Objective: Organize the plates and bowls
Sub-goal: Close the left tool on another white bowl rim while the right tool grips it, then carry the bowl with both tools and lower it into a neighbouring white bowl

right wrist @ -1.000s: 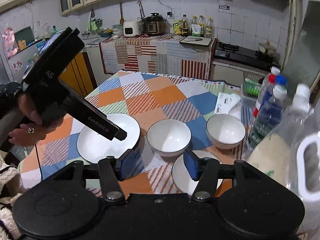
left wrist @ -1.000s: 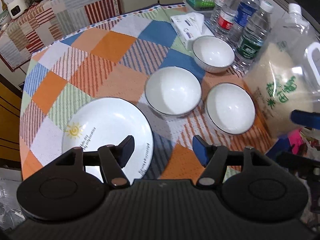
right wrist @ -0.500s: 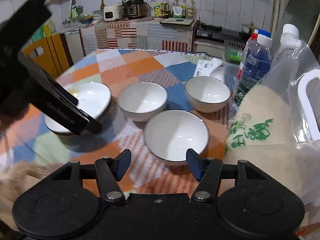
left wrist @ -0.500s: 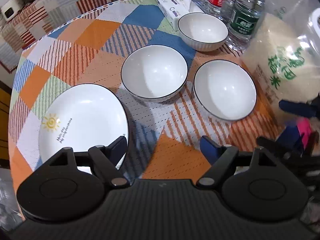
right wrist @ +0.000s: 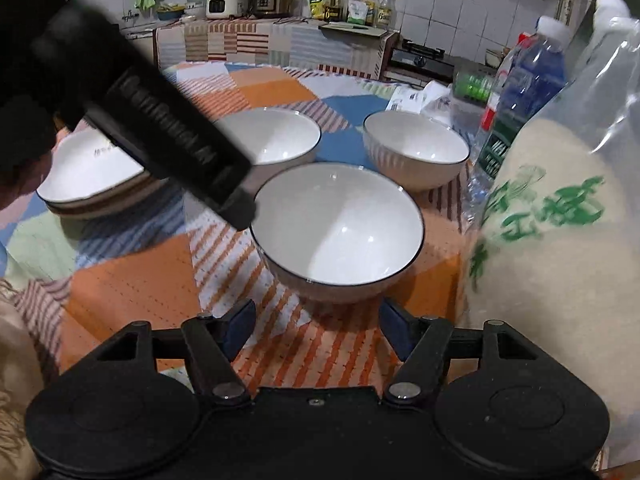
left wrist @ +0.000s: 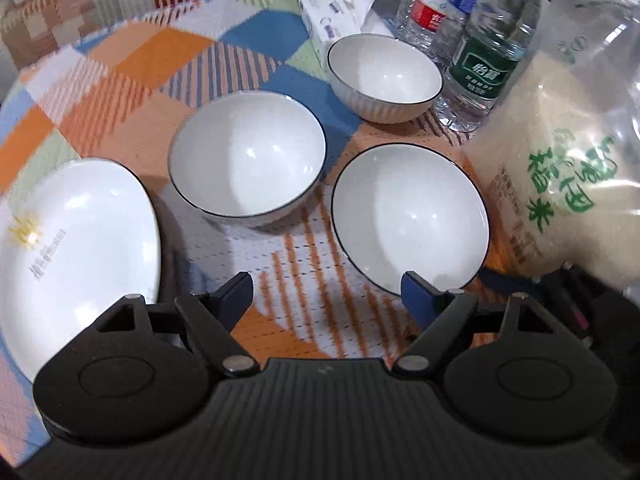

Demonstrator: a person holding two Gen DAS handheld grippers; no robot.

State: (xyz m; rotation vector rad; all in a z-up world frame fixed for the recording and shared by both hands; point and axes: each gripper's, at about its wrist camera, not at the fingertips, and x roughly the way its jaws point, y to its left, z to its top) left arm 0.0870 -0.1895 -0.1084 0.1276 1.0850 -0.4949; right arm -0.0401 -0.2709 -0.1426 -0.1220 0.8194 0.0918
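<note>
Hovering low with nothing held, the right gripper [right wrist: 316,320] has just been widening its jaws; the left gripper [left wrist: 326,292] stands wide too. Both have dropped closer to the nearest bowl [right wrist: 338,226], probably the first pick. Two more bowls [left wrist: 246,160] and a plate [left wrist: 76,236] sit beyond. A rice bag [right wrist: 560,240] crowds the right; bare cloth lies left.
</note>
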